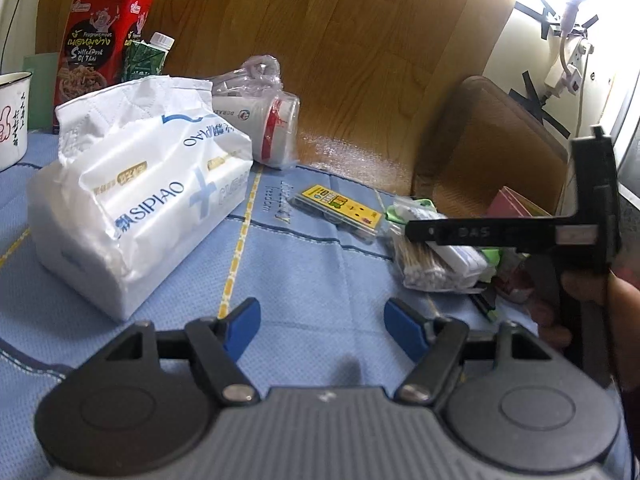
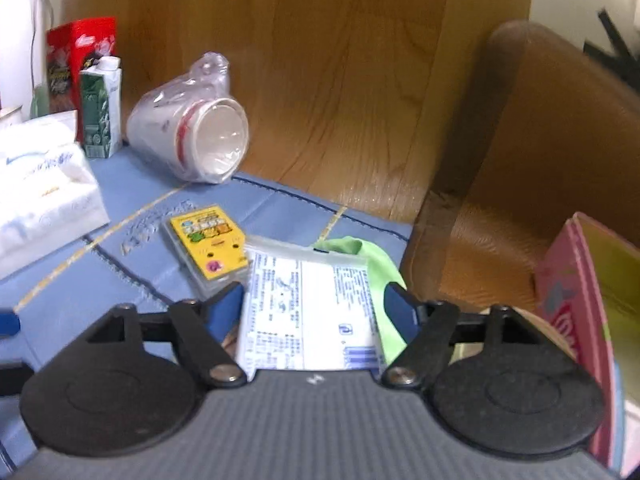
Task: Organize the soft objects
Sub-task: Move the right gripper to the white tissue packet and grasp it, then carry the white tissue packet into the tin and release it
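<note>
A white SIPIAO tissue pack (image 1: pixel 136 200) stands on the blue tablecloth (image 1: pixel 300 280), to the left of my left gripper (image 1: pixel 322 328). That gripper is open above bare cloth with nothing between its blue pads. My right gripper (image 2: pixel 316 308) hovers low over a white printed packet (image 2: pixel 312 312) that lies on a green cloth (image 2: pixel 376 260). The packet fills the gap between the pads, which stand apart at its edges. In the left wrist view one of the right gripper's fingers (image 1: pixel 460 233) reaches over a bag of cotton swabs (image 1: pixel 424 268). A hand holds its grip.
A yellow card box (image 2: pixel 208 244) lies just left of the packet. Plastic-wrapped paper cups (image 2: pixel 192 140) lie on their side at the back. A red tin (image 1: pixel 100 40), a green carton (image 1: pixel 146 60) and a white mug (image 1: pixel 12 120) stand far left. A brown chair (image 2: pixel 520 180) and pink box (image 2: pixel 580 300) crowd the right.
</note>
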